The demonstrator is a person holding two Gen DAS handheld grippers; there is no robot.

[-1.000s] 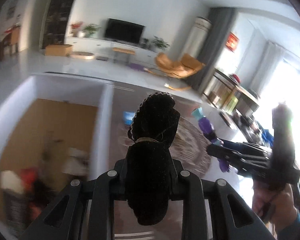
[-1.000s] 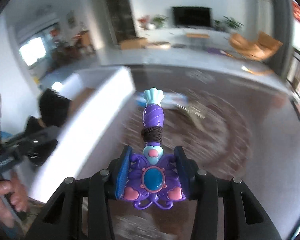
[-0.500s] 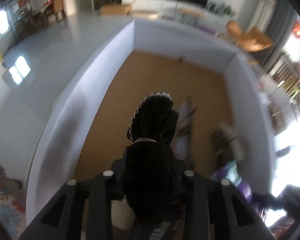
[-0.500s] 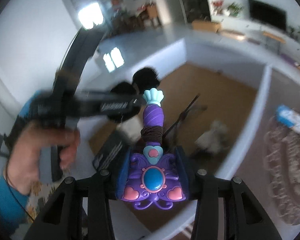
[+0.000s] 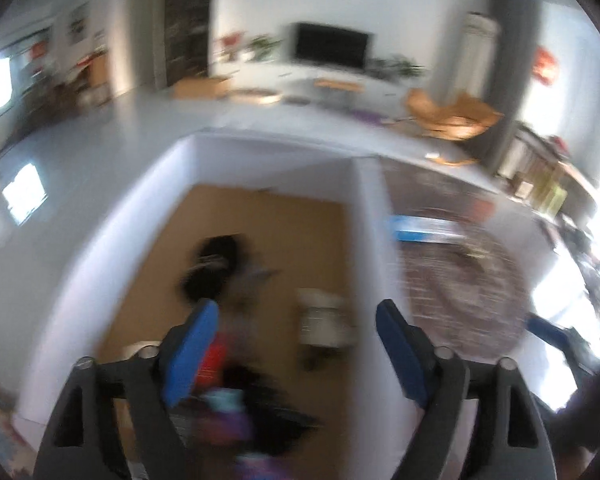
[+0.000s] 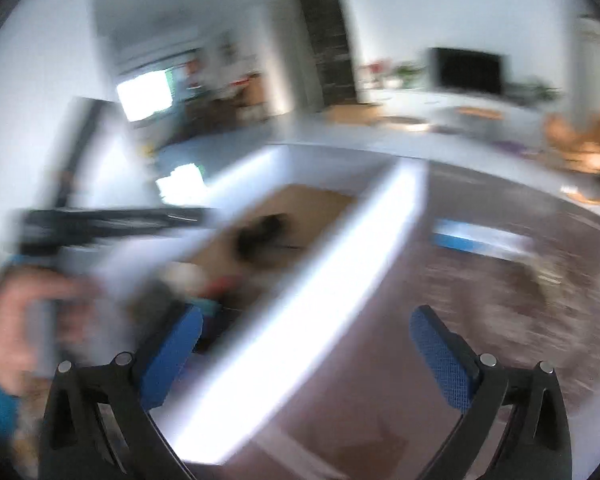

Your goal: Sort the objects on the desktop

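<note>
My left gripper (image 5: 296, 316) is open and empty above the white-walled box (image 5: 364, 240) with a brown floor. The black fuzzy item (image 5: 214, 266) lies on the box floor ahead of it. A blurred purple toy (image 5: 230, 408) lies in the box near the bottom edge of the view. My right gripper (image 6: 306, 326) is open and empty over the box's right wall (image 6: 320, 292). The black item also shows in the right wrist view (image 6: 260, 236). Both views are motion-blurred.
A white item (image 5: 324, 316) and a red item (image 5: 214, 354) lie in the box. A round patterned mat (image 5: 464, 276) and a blue-and-white pack (image 5: 424, 230) lie on the brown table right of the box. The left hand and its gripper (image 6: 100, 220) show at left.
Both grippers have opened. The black fuzzy item and the purple toy have left the fingers and now lie in the box. Both cameras have swung back toward the table.
</note>
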